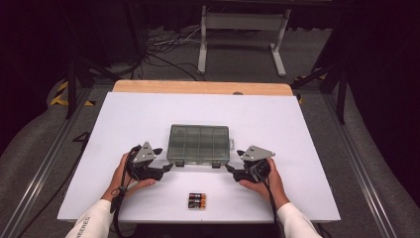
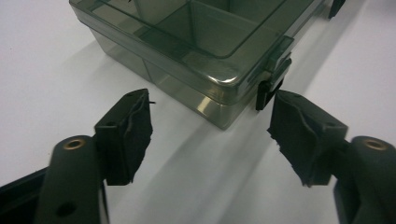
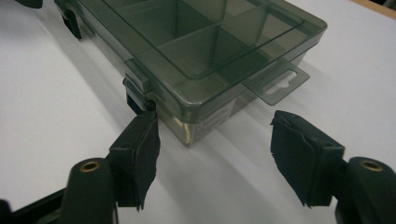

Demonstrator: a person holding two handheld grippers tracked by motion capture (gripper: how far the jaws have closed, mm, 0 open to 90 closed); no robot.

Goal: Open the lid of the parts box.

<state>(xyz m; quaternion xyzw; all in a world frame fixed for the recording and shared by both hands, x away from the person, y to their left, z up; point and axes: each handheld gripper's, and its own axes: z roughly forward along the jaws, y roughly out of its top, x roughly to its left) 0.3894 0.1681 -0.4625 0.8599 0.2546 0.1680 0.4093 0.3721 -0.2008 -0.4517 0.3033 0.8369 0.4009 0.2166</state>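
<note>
Centrally, the closed compartment box [image 1: 199, 143] is sitting on the white counter [image 1: 124, 119], batteries [image 1: 196, 200] lying nearer the person. Left gripper [image 1: 167, 168] and right gripper [image 1: 229, 169] are flanking its front corners, jaws apart, gripping nothing.

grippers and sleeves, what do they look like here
Both are black two-jaw tools. The left gripper and right gripper each carry a grey three-cornered plate on top and trail a dark cable back along the forearm. Up close, the fingers are blocky black pads with ragged-edged rubber facing, on arms with brass-ringed holes. The person wears white long sleeves; the left sleeve has dark lettering.
</note>
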